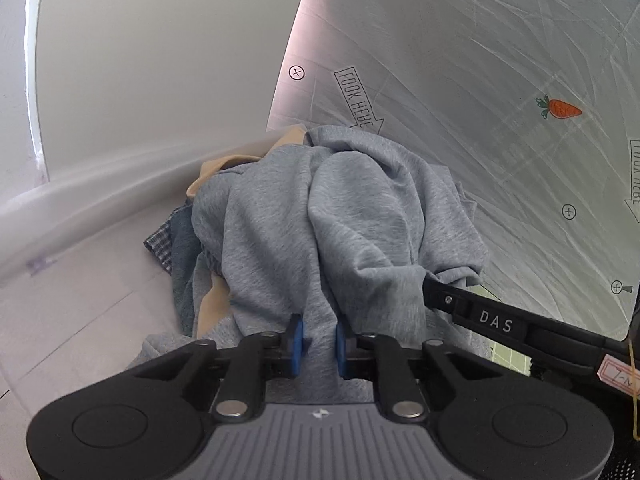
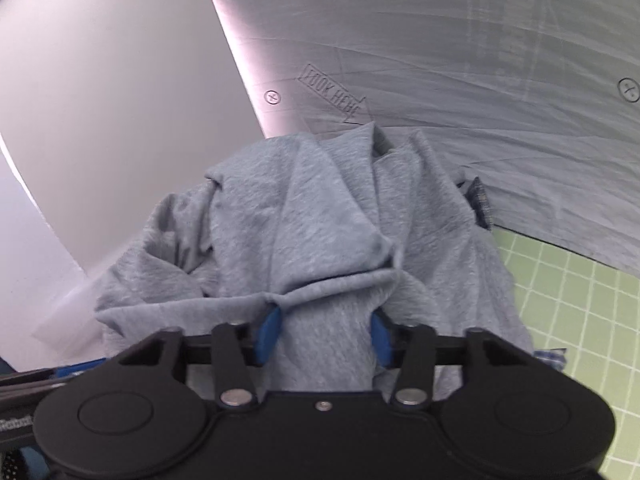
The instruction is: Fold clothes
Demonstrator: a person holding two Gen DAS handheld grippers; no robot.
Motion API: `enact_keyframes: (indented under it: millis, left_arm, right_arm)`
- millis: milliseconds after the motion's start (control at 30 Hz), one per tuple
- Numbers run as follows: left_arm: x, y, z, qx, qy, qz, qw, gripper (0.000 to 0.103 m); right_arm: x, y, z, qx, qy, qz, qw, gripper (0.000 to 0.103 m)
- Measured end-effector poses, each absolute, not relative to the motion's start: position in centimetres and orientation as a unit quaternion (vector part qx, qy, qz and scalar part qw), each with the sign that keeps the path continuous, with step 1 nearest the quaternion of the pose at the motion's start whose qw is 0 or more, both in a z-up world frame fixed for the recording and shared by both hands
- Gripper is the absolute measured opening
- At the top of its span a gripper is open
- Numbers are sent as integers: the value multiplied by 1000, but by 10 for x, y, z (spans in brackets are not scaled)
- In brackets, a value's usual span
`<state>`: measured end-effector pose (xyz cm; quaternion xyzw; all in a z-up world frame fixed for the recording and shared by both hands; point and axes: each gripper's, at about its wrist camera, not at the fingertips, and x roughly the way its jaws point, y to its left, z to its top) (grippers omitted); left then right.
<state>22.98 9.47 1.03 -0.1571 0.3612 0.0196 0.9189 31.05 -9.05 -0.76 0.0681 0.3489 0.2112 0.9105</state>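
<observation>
A crumpled grey sweatshirt lies heaped on top of other clothes, and it fills the middle of the right wrist view too. My left gripper is at the heap's near edge, its blue pads closed on a narrow fold of the grey fabric. My right gripper holds a thicker bunch of the same sweatshirt, which fills the gap between its blue pads. In the left wrist view one black finger of the right gripper reaches into the heap's right side.
Under the sweatshirt lie a beige garment, a checked cloth and a dark blue piece. The pile rests at the edge of a grey printed mat with a carrot sticker. A green grid mat lies to the right.
</observation>
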Motion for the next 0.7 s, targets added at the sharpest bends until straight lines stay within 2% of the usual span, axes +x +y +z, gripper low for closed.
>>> enact_keyframes:
  millis: [33,100,267,433,700]
  left_arm:
    - [228,92,12,-149,356,21,922,9]
    - [222,84,19,-133,349,18,928,7]
    - [198,64,35,-126,333,-3,934,5]
    - [161,22,47,-103,332,-53,936,4]
    - [96,-101,33,-62,381,-160,908,4]
  right_arm:
    - [306,-90,-6,58,340,215,914,14]
    - [295,-94,-3,44,321,215,921,8]
    - [268,-126,6,76,297,189,933,7]
    - [212,-168,21,44,255,137,956,7]
    - [103,-292,9,54,284,-4,957,7]
